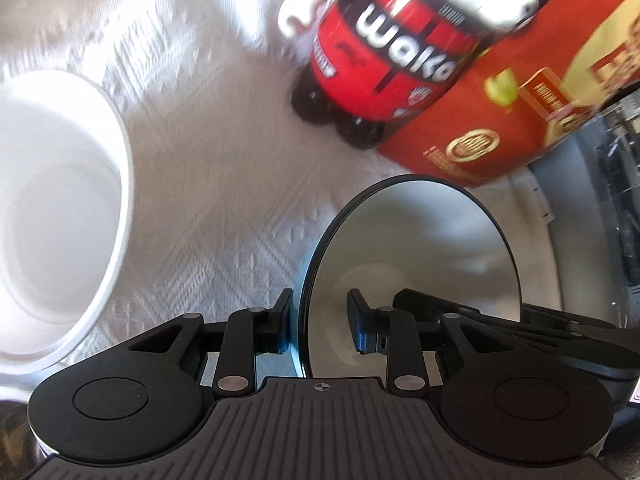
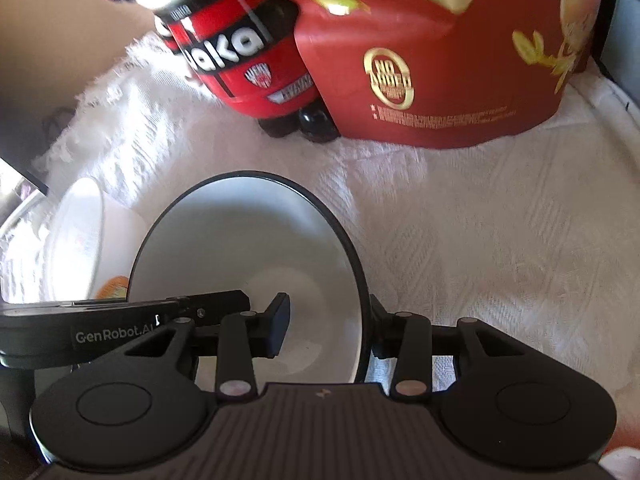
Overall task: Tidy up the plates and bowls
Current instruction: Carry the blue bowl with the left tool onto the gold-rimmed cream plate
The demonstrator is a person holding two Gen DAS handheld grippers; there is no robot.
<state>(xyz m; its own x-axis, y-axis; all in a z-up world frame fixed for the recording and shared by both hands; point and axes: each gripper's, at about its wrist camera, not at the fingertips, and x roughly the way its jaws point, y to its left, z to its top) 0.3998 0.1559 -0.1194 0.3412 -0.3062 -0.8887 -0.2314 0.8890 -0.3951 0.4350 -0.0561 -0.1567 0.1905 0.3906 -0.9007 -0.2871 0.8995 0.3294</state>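
A bowl (image 1: pixel 420 248) with a black rim, white inside and blue outside sits between both grippers over the white cloth. My left gripper (image 1: pixel 320 314) straddles its left wall, one pad on the blue outside and the other finger inside; it is shut on the wall. My right gripper (image 2: pixel 328 314) is shut on the opposite wall of the same bowl (image 2: pixel 240 248), with one finger inside and one behind the rim. A larger white bowl (image 1: pixel 60 220) stands to the left, also seen in the right wrist view as the white bowl (image 2: pixel 78 240).
A cola bottle (image 1: pixel 392 60) with a red label and a big red snack bag (image 2: pixel 440 60) stand close behind the bowls. A white textured cloth (image 2: pixel 500 260) covers the table. Dark furniture (image 1: pixel 616 200) lies past the cloth's right edge.
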